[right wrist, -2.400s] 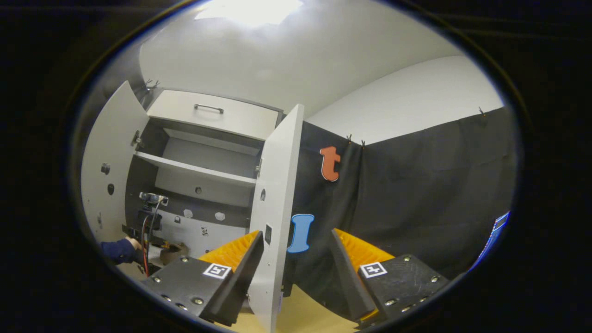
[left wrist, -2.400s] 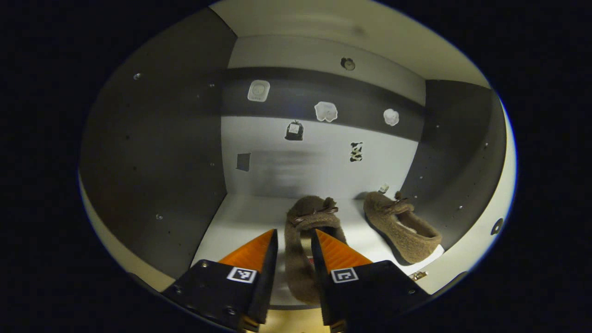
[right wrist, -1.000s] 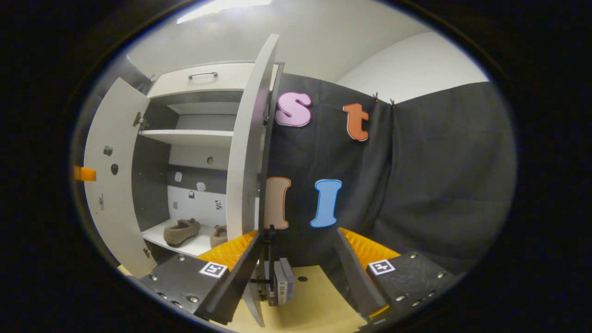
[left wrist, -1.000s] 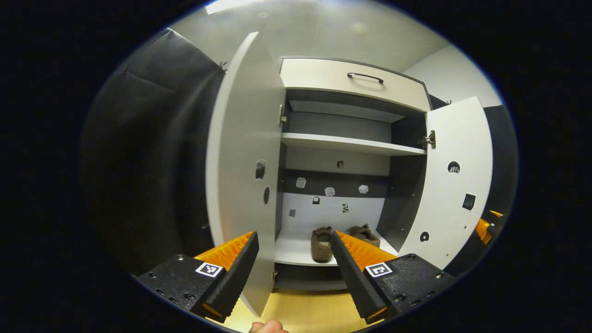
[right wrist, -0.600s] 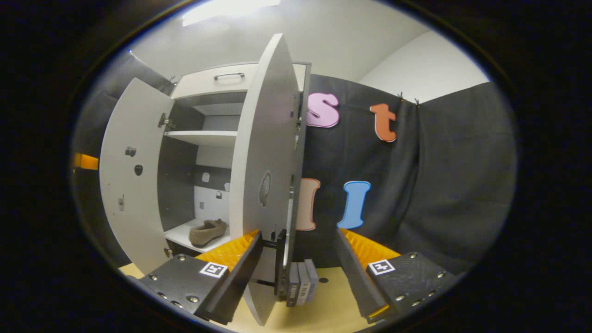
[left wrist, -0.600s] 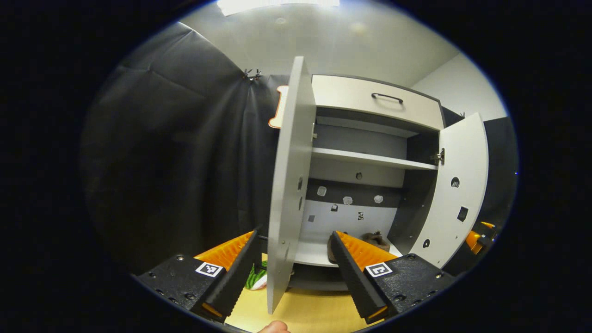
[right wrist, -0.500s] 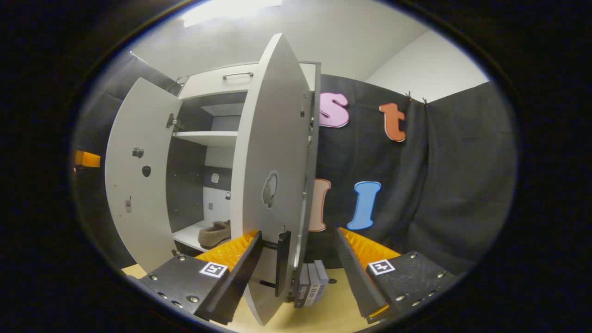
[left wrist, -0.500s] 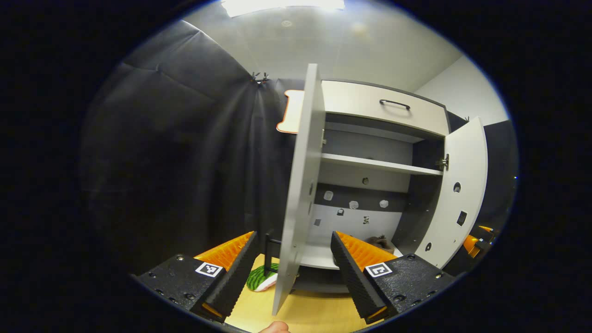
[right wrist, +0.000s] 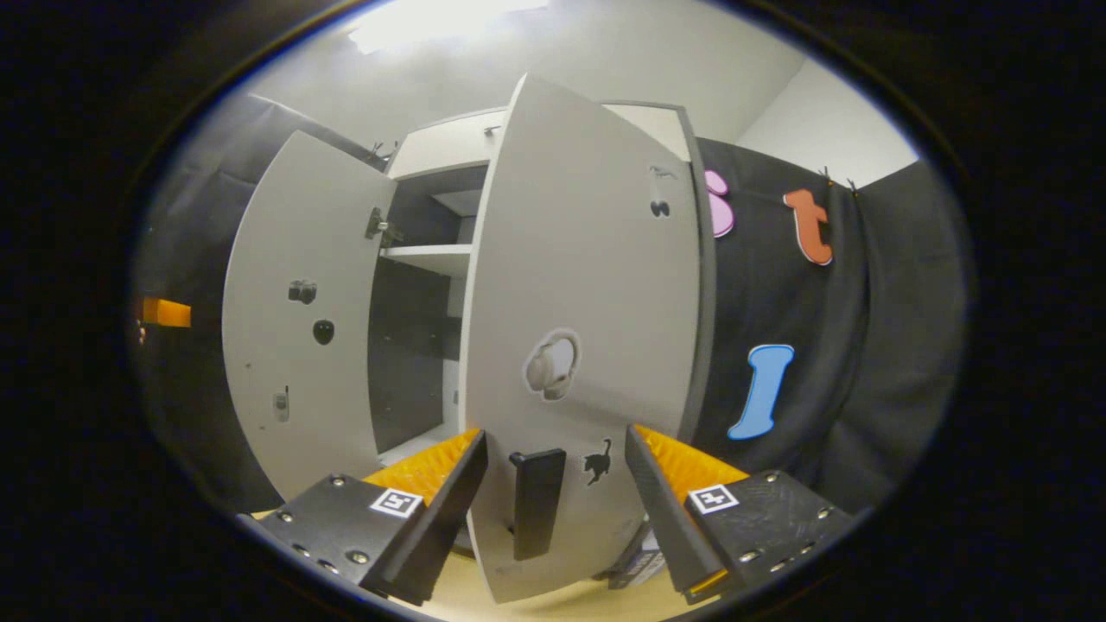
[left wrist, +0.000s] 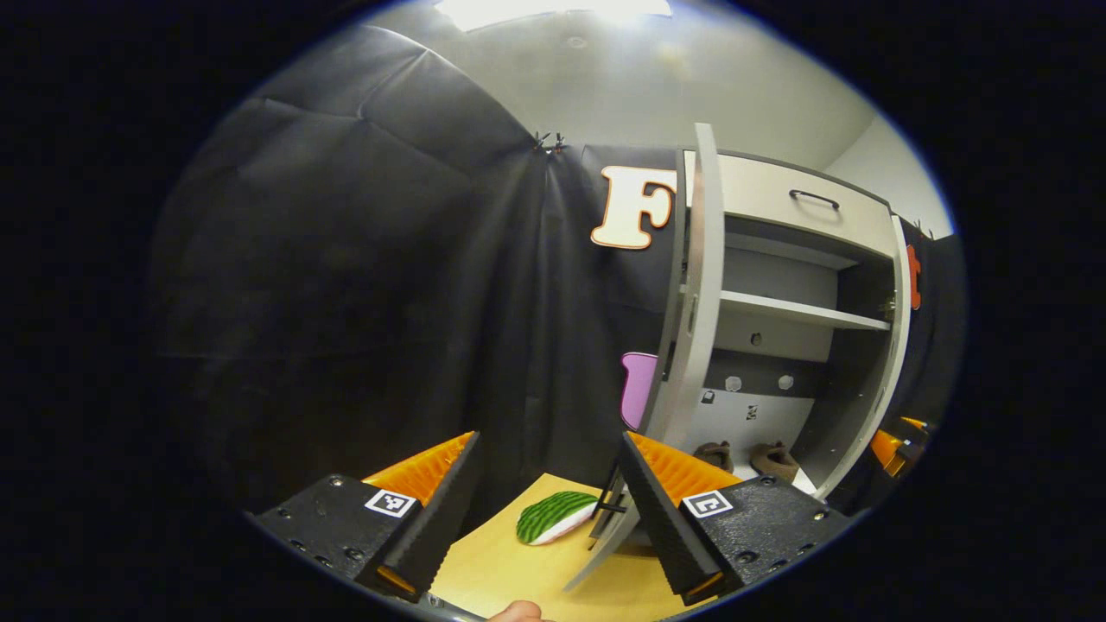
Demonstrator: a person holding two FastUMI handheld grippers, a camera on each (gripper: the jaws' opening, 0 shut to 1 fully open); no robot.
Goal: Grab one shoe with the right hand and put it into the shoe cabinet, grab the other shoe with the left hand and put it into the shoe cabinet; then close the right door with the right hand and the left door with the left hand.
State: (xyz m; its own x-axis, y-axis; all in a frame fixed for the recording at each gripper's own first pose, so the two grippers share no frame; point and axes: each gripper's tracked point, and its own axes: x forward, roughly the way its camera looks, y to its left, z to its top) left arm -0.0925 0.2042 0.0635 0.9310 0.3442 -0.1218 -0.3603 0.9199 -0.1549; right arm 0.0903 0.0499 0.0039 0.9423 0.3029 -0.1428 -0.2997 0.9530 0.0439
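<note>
Two brown fuzzy shoes (left wrist: 713,454) (left wrist: 774,459) sit side by side on the bottom shelf of the shoe cabinet (left wrist: 804,225). The left door (left wrist: 694,328) stands open, edge-on to my left gripper (left wrist: 549,442), which is open, holds nothing and sits out to the door's left. My right gripper (right wrist: 557,439) is open in front of the right door's outer face (right wrist: 596,276). The door's black handle (right wrist: 536,503) lies low between its fingers; I cannot tell whether they touch. The left door's inner face (right wrist: 294,328) shows farther left.
A watermelon-slice object (left wrist: 553,517) lies on the wooden floor (left wrist: 501,561) by the left door's foot. Small boxes (right wrist: 639,566) stand on the floor behind the right door. An upper shelf (left wrist: 804,313) and a drawer with a handle (left wrist: 814,199) sit above.
My left gripper let go of its shoe, backed out of the cabinet and swung left past the left door. My right gripper came round to face the right door's outer side.
</note>
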